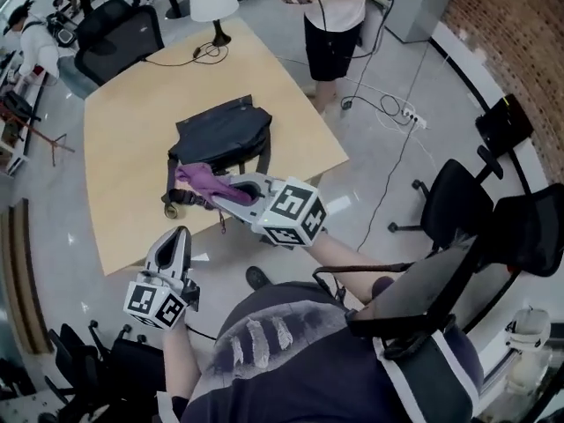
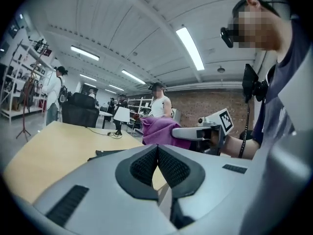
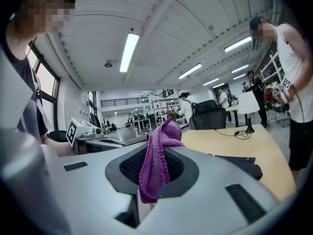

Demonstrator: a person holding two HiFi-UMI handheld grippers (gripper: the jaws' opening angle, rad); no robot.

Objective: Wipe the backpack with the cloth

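A grey-floored workshop with a brick wall holds a pale wooden worktop (image 1: 132, 148), where a black backpack (image 1: 225, 130) lies flat near the middle, its inside not visible. The right gripper (image 1: 231, 188) reaches in over the worktop's near edge, its fingers (image 3: 129, 168) pinching a purple knitted cloth (image 1: 201, 178) that bunches out past their tips at the backpack's near end. The left gripper (image 1: 179, 236) hangs at the worktop's near edge, apart from the backpack, fingers (image 2: 144, 166) pressed together on nothing
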